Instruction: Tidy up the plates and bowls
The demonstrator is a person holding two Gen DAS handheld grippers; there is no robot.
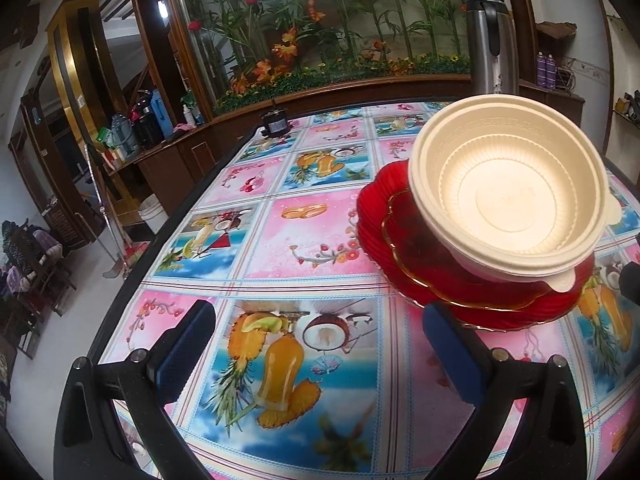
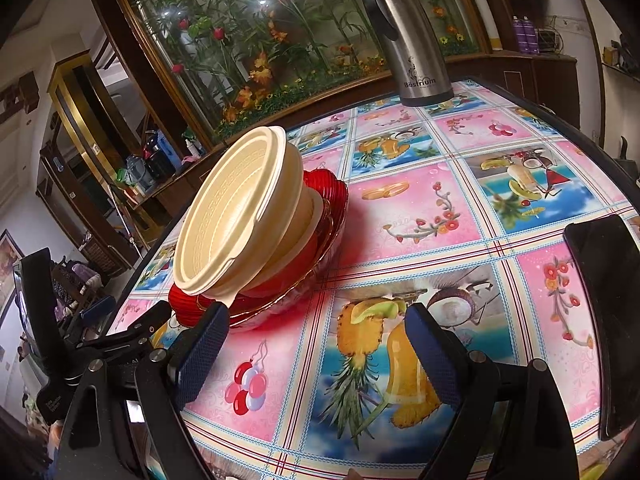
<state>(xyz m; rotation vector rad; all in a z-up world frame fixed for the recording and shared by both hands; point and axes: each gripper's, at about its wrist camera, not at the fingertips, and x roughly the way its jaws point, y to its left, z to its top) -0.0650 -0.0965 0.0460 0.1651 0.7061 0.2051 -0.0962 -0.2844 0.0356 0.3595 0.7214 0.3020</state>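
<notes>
Cream bowls (image 1: 508, 196) on red plates (image 1: 472, 300), near table edge (image 1: 168, 236).

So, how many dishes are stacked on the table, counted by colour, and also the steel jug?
Cream bowls: 2, nested
Red plates: 2, the upper one gold-rimmed
Steel thermos jug: 1
Total: 5, as far as the stack shows

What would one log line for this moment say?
left gripper: open, empty | right gripper: open, empty | cream bowls: stacked on red plates | flask: upright
</notes>
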